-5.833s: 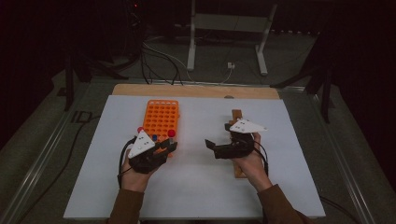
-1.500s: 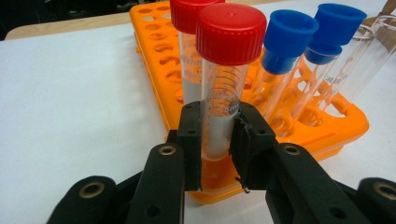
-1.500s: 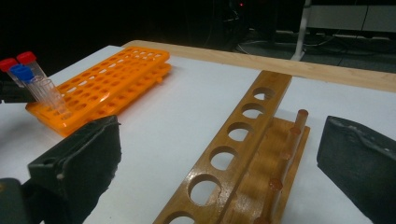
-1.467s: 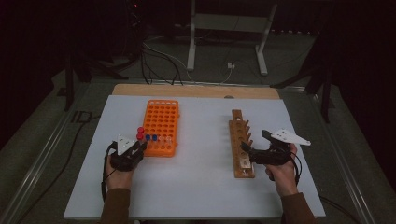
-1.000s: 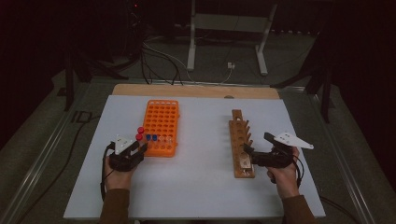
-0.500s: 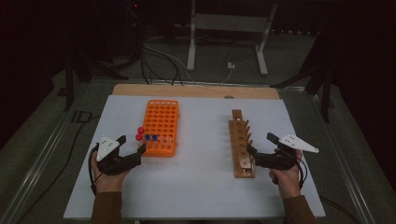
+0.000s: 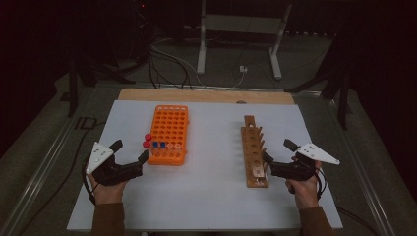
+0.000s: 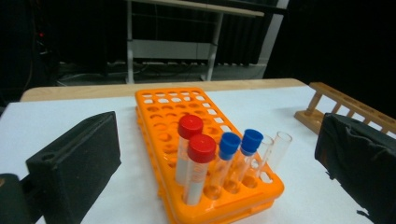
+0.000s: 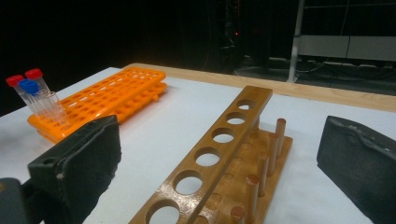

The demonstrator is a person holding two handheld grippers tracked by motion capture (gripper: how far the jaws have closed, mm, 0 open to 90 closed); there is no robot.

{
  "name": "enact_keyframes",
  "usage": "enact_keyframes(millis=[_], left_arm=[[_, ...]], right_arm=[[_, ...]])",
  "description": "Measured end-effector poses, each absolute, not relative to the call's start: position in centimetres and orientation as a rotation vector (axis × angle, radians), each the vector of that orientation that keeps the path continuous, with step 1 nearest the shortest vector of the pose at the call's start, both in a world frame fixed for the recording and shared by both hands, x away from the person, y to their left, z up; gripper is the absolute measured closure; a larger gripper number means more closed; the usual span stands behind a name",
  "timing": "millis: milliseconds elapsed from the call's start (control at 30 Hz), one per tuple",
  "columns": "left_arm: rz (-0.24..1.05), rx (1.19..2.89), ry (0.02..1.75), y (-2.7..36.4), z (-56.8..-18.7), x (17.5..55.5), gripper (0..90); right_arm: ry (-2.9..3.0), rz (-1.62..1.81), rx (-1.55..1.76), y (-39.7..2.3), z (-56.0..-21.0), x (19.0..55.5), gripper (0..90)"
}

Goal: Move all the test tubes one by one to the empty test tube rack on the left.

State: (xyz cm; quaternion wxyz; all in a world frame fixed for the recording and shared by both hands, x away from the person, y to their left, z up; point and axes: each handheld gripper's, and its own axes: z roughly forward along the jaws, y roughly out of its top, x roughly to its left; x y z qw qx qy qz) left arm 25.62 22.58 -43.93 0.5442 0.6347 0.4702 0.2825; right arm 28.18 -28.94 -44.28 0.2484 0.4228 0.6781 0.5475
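Six tubes in orange rack (image 8: 205, 154), near end: 2 red caps (image 8: 196, 137), 2 blue caps (image 8: 240, 140), 2 uncapped clear (image 8: 275, 149). No readable labels or writing. Left gripper (image 7: 130, 155) just beside rack's near-left corner, jaws just opened wide, nothing between. Right gripper (image 7: 276, 156) by wooden rack (image 7: 253, 150), jaws wide, empty. Wooden rack cut off at bottom in right gripper view; peg count unclear.

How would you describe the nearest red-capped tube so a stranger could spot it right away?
Find the orange rack on the white table, then its near end, where six tubes stand together. The one you want is the red-capped tube in the corner socket closest to the left gripper; the other red cap stands just behind it.
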Motion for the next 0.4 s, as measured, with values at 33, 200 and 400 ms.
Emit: enact_keyframes(millis=[33, 200, 400], left_arm=[[0.671, 1.503, 1.116, 22.75, -43.88, 25.58, 0.6], [0.678, 1.472, 1.123, 23.27, -43.73, 25.43, 0.5], [0.681, 1.459, 1.141, 23.38, -43.82, 25.34, 0.5]], right_arm=[[1.846, 1.490, 1.152, -28.94, -44.32, 28.21, 0.2], [1.862, 1.488, 1.125, -28.93, -44.58, 28.20, 0.2], [1.864, 1.480, 1.127, -29.03, -44.82, 28.22, 0.2]])
